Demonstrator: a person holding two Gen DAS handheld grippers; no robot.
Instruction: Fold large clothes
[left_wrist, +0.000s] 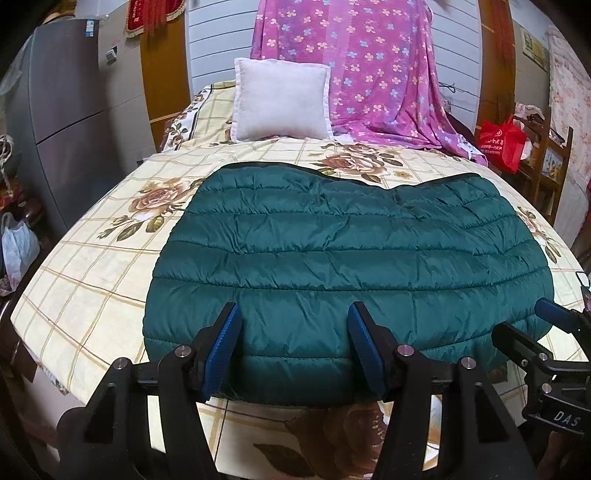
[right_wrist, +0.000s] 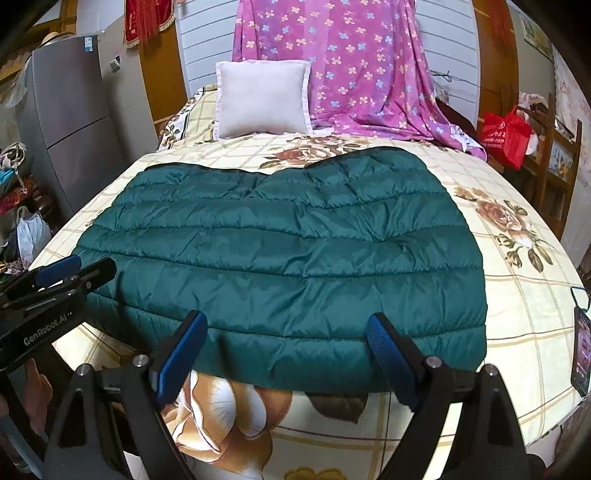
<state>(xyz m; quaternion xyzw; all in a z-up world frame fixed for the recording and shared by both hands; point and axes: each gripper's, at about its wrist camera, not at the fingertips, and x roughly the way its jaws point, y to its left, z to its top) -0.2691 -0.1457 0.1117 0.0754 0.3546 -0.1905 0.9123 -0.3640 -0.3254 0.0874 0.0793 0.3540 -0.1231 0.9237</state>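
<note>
A dark green quilted puffer garment (left_wrist: 343, 258) lies flat and folded on the floral bed sheet (left_wrist: 92, 288); it also shows in the right wrist view (right_wrist: 280, 254). My left gripper (left_wrist: 293, 314) is open and empty, its blue pads over the garment's near edge. My right gripper (right_wrist: 288, 325) is open and empty, also at the near edge. Each gripper shows at the side of the other's view, the right one (left_wrist: 554, 314) and the left one (right_wrist: 74, 269).
A white pillow (left_wrist: 280, 99) and a pink floral blanket (left_wrist: 369, 66) are at the bed's head. A grey fridge (left_wrist: 62, 122) stands left, a red bag (left_wrist: 502, 144) and wooden shelf right. A phone (right_wrist: 581, 354) lies at the bed's right edge.
</note>
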